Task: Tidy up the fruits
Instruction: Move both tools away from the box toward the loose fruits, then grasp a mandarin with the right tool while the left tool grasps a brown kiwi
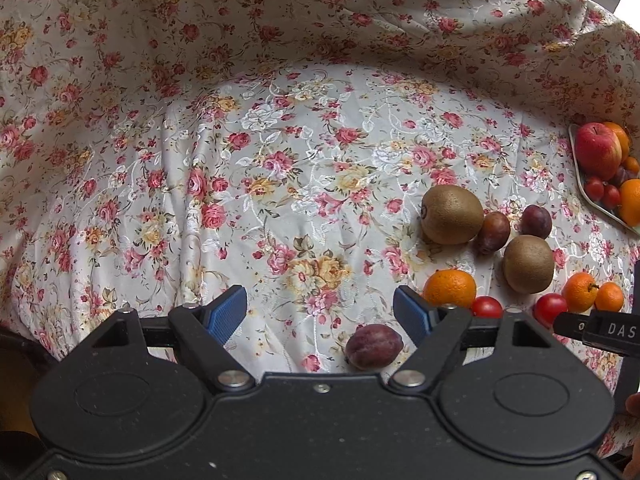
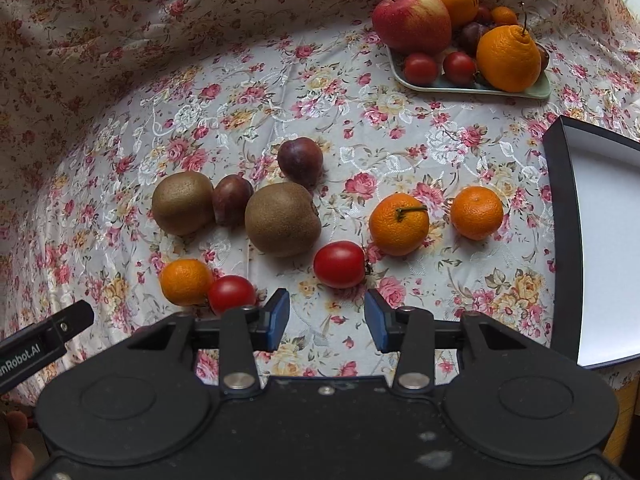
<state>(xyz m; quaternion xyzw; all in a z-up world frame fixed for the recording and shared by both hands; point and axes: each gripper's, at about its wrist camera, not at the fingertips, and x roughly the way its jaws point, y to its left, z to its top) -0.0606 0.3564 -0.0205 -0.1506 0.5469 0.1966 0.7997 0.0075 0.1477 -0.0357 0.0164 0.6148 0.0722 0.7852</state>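
Floral tablecloth (image 2: 360, 128), wide and bare at left, plenty of room to swing. Dark box lid (image 2: 560, 216) walling the right edge. Pale green tray (image 2: 440, 85) at the back, already heaped (probably the sorting spot). Loose kiwis (image 2: 282, 220), mandarins (image 2: 399, 224), plums still scattered mid-cloth. Right gripper (image 2: 327, 320) parted, empty, just short of a cherry tomato (image 2: 339, 264). Left gripper (image 1: 320, 316) spread wide, empty, a plum (image 1: 373, 347) lying below its right finger.

Both grippers are matte black plastic, each with two round housings and silver pivot screws. The left gripper (image 1: 320, 314) and right gripper (image 2: 327, 319) carry ribbed blue pads (image 1: 224, 314) on black angled fingers (image 2: 238, 344). White lettering marks a black side bar (image 2: 36, 344).
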